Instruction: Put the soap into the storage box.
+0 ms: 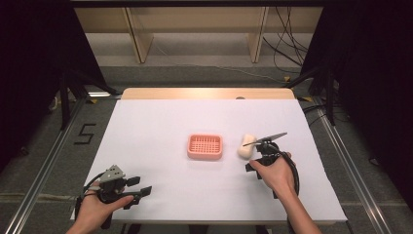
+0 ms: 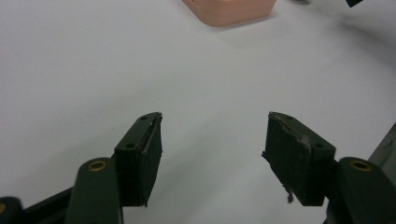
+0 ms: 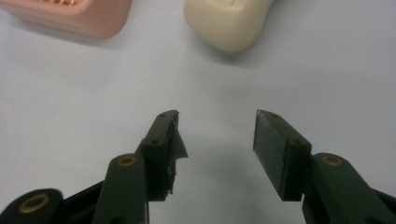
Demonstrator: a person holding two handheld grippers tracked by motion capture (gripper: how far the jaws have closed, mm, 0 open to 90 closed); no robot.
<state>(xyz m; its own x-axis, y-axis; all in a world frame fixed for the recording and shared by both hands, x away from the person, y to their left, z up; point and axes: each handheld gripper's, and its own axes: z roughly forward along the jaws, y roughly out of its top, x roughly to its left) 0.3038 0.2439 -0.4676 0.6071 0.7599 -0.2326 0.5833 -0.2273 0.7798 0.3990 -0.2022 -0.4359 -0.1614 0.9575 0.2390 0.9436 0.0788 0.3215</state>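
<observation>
Near edge first: the left gripper [image 1: 127, 190] rests idle, jaws spread and empty, while the right gripper [image 3: 215, 140], jaws apart on nothing, lines up short of the soap [image 3: 227, 22] lying just right of the pink dish [image 1: 205, 146], so nothing's grasped yet.

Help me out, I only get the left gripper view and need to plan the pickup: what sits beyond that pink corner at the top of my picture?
Observer: A cream soap bar lies on the white table, right of the pink soap dish and apart from it.
Operator: Is the dish empty?
Observer: Yes, its slatted floor is bare.
Operator: And the right gripper?
Observer: The right gripper is open just short of the soap, nothing between its jaws.
</observation>
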